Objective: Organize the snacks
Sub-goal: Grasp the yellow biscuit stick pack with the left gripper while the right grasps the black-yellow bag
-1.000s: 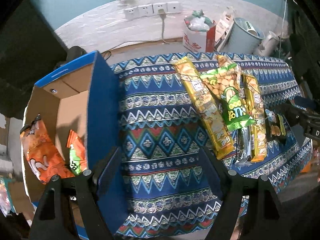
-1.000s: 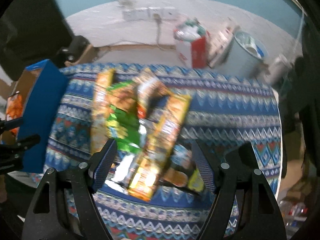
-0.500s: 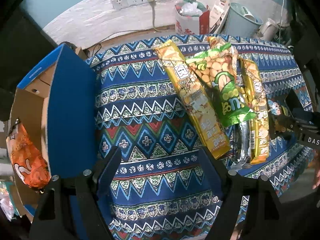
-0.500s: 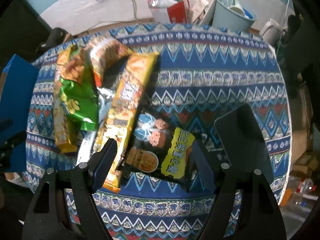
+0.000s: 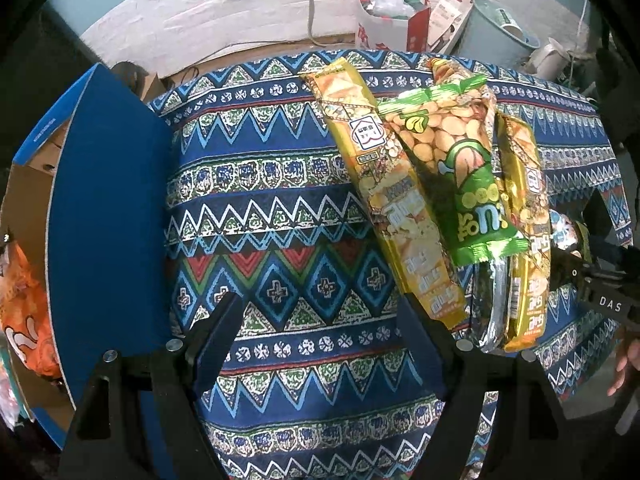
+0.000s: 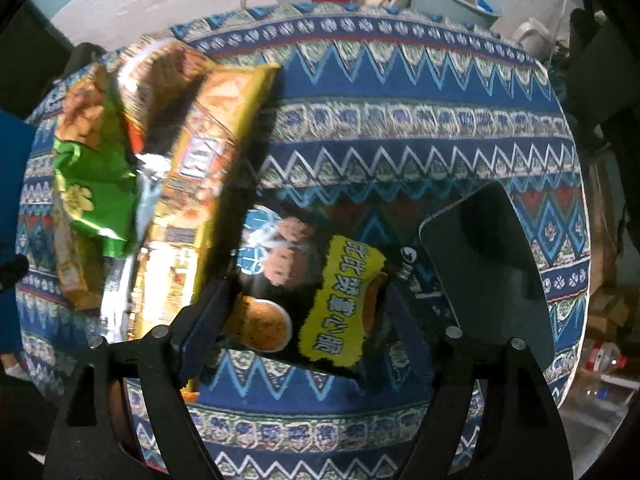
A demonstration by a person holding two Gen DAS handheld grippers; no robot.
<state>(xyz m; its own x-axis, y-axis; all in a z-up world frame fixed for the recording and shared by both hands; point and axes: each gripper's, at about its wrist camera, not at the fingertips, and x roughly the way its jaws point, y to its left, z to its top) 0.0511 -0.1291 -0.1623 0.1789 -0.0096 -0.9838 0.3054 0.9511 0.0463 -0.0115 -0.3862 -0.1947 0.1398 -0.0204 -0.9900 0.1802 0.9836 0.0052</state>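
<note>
One orange bag [image 5: 24, 304] is boxed. My right gripper [image 6: 304, 308], jaws opening, straddles the dark packet [image 6: 312, 292] ungripped at the cloth's near edge; my left gripper [image 5: 320, 320] gapes empty.

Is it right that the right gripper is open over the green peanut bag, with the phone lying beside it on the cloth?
Not quite. In the right wrist view, the right gripper is opening over the black snack bag, not the green peanut bag, which lies off to the left. The phone does lie beside it on the cloth.

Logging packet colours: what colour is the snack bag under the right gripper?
Black bag with a yellow label panel and cartoon figures; clearest in the right wrist view.
</note>
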